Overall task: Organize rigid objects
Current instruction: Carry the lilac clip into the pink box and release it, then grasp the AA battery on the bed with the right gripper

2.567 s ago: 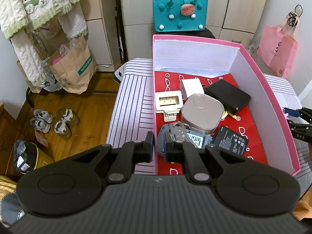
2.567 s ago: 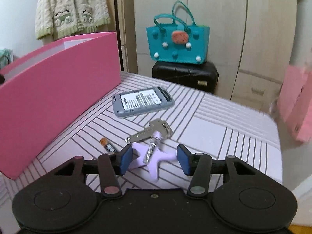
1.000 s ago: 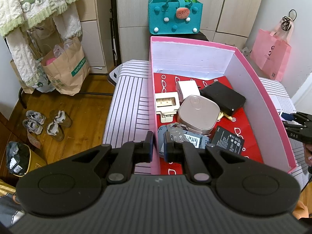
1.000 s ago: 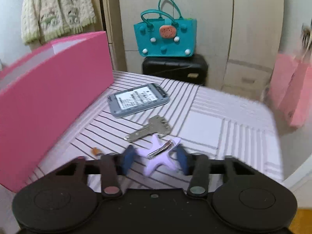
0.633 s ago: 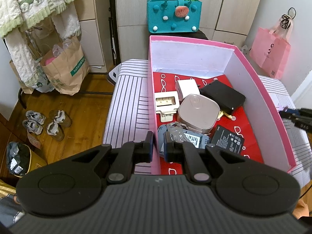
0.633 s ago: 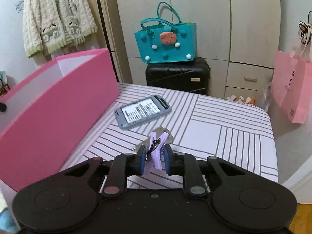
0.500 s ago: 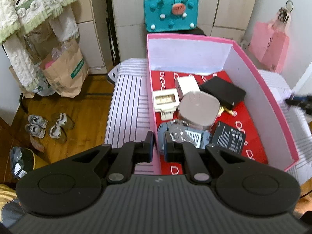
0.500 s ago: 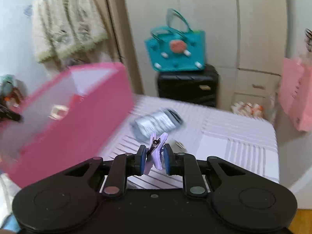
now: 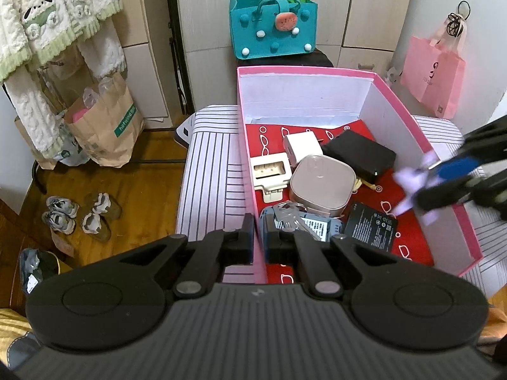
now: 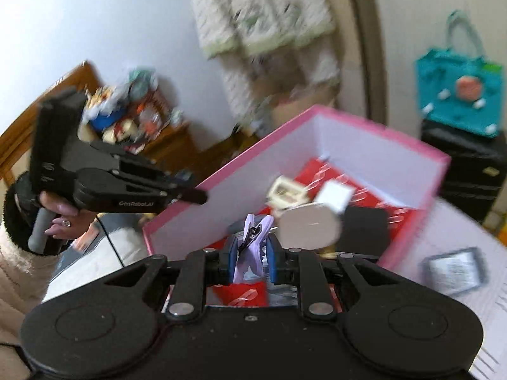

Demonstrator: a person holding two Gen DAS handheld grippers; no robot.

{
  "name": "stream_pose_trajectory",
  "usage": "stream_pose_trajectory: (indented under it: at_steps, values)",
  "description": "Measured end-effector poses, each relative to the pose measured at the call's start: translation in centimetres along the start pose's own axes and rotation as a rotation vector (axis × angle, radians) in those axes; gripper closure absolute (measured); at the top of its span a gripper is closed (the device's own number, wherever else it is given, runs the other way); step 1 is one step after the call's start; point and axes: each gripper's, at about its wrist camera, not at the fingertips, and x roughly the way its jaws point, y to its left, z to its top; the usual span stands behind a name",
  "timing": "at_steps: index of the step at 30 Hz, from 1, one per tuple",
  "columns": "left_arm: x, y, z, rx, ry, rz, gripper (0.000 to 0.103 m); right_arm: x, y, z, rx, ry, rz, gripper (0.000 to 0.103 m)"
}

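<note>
A pink box with a red patterned floor holds a white charger, a rose-gold case, a black block, a black battery and a grey device with keys. My left gripper is shut on the box's near left wall, a fingertip on each side. My right gripper is shut on a lilac star-shaped hair clip. It reaches over the box's right wall in the left wrist view, where the clip hangs blurred above the red floor.
The box sits on a striped cloth surface. A grey device lies on the cloth outside the box. A teal bag stands behind on a black case; a pink bag hangs at right. Shoes and a paper bag are on the floor.
My right gripper shut on the lilac clip, lifted it off the striped cloth and swung left and up over the pink box. My left gripper stayed on the box wall.
</note>
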Motion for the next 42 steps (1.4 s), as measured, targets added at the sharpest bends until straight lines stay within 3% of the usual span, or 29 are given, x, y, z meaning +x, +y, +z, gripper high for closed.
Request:
stream_pose_trajectory:
  at_steps: [10, 12, 14, 20, 28, 34, 38, 42]
  values:
    - [0.9, 0.0, 0.8, 0.015, 0.087, -0.003, 0.097, 9.0, -1.0, 2.0, 0.098, 0.194, 0.018, 0.078]
    - [1.0, 0.0, 0.9, 0.008, 0.095, -0.007, 0.097, 9.2, -1.0, 1.9, 0.08, 0.198, -0.013, 0.07]
    - [1.1, 0.1, 0.9, 0.002, 0.098, -0.009, 0.097, 8.6, -1.1, 1.8, 0.07, 0.162, -0.027, 0.064]
    - [1.5, -0.1, 0.7, 0.001, 0.097, -0.01, 0.095, 1.7, -1.3, 1.0, 0.031, -0.023, -0.064, 0.062]
    - [1.4, 0.0, 0.2, -0.029, 0.065, -0.006, 0.095, -7.1, -2.5, -4.2, -0.021, -0.187, -0.243, 0.054]
    - [1.3, -0.1, -0.1, -0.061, 0.039, 0.008, 0.095, -7.8, -6.0, -10.6, 0.061, -0.182, -0.374, 0.054]
    - [1.2, 0.0, -0.3, -0.083, 0.034, 0.009, 0.095, -6.5, -7.9, -14.5, 0.162, -0.179, -0.388, 0.054]
    - [1.2, -0.1, -0.2, -0.086, 0.038, 0.015, 0.095, -5.1, -8.6, -16.3, 0.203, -0.183, -0.396, 0.054]
